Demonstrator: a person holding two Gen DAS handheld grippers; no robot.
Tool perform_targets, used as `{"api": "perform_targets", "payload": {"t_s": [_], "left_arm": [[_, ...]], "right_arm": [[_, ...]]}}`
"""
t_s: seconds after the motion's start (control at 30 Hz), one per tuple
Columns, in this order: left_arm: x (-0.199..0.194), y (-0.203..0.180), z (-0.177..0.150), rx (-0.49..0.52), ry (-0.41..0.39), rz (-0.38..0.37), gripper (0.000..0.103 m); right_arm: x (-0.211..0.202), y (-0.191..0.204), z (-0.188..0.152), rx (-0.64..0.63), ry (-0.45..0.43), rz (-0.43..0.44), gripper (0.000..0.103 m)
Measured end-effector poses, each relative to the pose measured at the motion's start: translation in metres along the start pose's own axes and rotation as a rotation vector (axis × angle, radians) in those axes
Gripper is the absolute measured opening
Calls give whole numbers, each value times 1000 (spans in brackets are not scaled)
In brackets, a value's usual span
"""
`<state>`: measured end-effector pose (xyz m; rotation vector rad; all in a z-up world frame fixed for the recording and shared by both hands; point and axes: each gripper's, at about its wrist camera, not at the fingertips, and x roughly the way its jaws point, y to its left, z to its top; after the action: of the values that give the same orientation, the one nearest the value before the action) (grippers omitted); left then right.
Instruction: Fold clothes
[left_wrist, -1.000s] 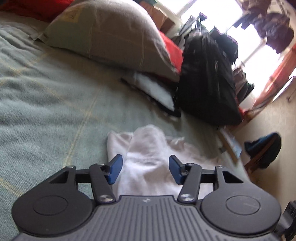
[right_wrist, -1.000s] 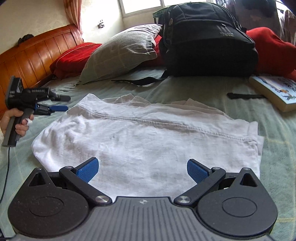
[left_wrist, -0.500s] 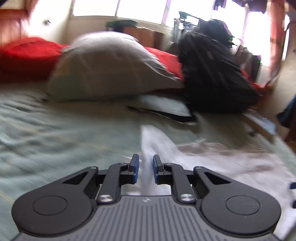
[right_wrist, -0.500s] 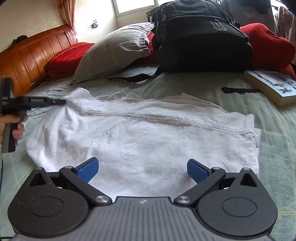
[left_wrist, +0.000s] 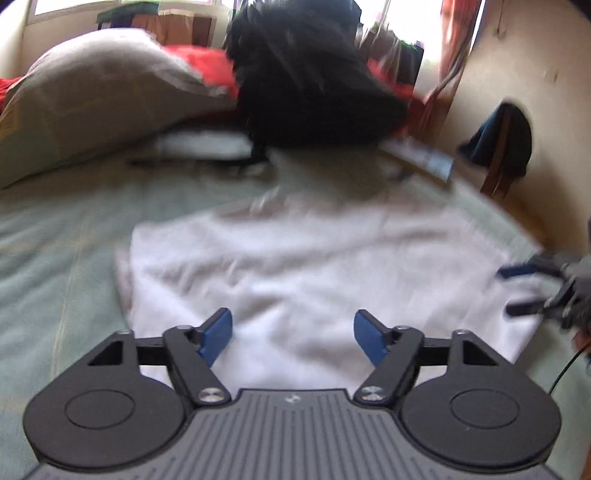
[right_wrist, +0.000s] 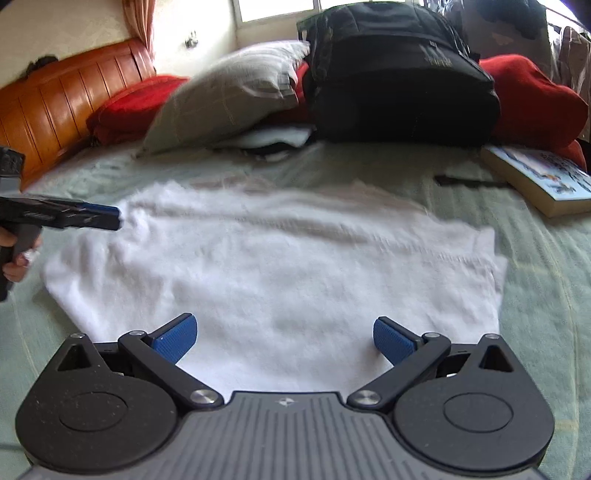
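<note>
A white garment (right_wrist: 280, 266) lies spread flat on the green bedspread (right_wrist: 546, 295); the blurred left wrist view shows the same garment (left_wrist: 314, 266). My left gripper (left_wrist: 291, 336) hovers over its left end, jaws opening, blue pads apart with nothing pressed between them. From the right wrist view the left gripper (right_wrist: 110, 218) shows side-on at the garment's far left corner, held by a hand (right_wrist: 14, 258). My right gripper (right_wrist: 284, 338) stands open over the near edge of the garment, empty. It also appears at the right edge of the left wrist view as the right gripper (left_wrist: 517, 291).
A grey pillow (right_wrist: 229, 96), a black backpack (right_wrist: 399, 74) and red cushions (right_wrist: 528, 96) line the far side of the bed. A book (right_wrist: 535, 177) and a dark strap (right_wrist: 469, 181) lie at the right. An orange wooden headboard (right_wrist: 55, 107) stands at the left.
The left gripper shut near the garment's corner, then swung round and its jaws opened wide. The garment's left corner now lies flatter. The right gripper has stayed put and open.
</note>
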<state>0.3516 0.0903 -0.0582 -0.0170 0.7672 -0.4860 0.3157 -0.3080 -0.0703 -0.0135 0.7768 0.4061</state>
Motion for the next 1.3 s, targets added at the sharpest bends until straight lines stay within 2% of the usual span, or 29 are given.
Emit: {"api": "perform_targets", "payload": {"t_s": [0.07,0.2,0.27,0.33,0.4,0.47,0.57,0.63,0.7,0.77,0.83,0.97,1.07,1.1,1.13,1.2,1.3], "left_arm": [[-4,2,-8,21,2,48,75],[-30,11,-6,-45,-18,77,75],[-45,13,-1,-65,-49,64,76],[-59,13,1,-78,-73,31,80],[-60,3,0,-58,-67,-4,83],[-53,-9,-8,-17,-23,-16,83],[-44,-23,-31,21,51,-10,83],[-46,-26,-50,38,99,48,83],[-60,-28,-63,85,88,48,84],[-69,-30,-61,89,117,88,84],[-76,-35,-55,98,107,93,84],[-73,-51,-44,141,32,3,90],[-54,-65,-48,148,56,-16,90],[-47,-67,-53,146,89,-4,90],[-41,-69,-58,146,119,8,90],[-45,-76,-67,189,99,42,90],[-53,-85,-64,177,84,47,90]], "right_arm": [[-3,-11,-15,26,15,-44,103],[-29,-20,-38,82,-5,-44,103],[-40,-18,-41,95,-6,-45,103],[-48,-20,-40,123,-31,-38,98],[-48,-19,-32,130,-67,-26,95],[-39,-14,-21,102,-87,-54,92],[-22,-9,-16,59,-69,-72,91],[-13,-11,-23,47,-26,-108,90],[-17,-14,-35,32,-41,-117,90],[-24,-17,-39,44,-43,-112,90],[-30,-17,-40,58,-45,-110,90],[-37,-7,-36,45,-86,-94,90],[-31,-3,-40,35,-52,-117,90],[-31,-5,-46,48,-35,-125,90],[-34,-8,-51,64,-32,-116,90],[-47,-16,-56,117,-44,-72,90],[-64,-37,-52,242,-82,23,89]]}}
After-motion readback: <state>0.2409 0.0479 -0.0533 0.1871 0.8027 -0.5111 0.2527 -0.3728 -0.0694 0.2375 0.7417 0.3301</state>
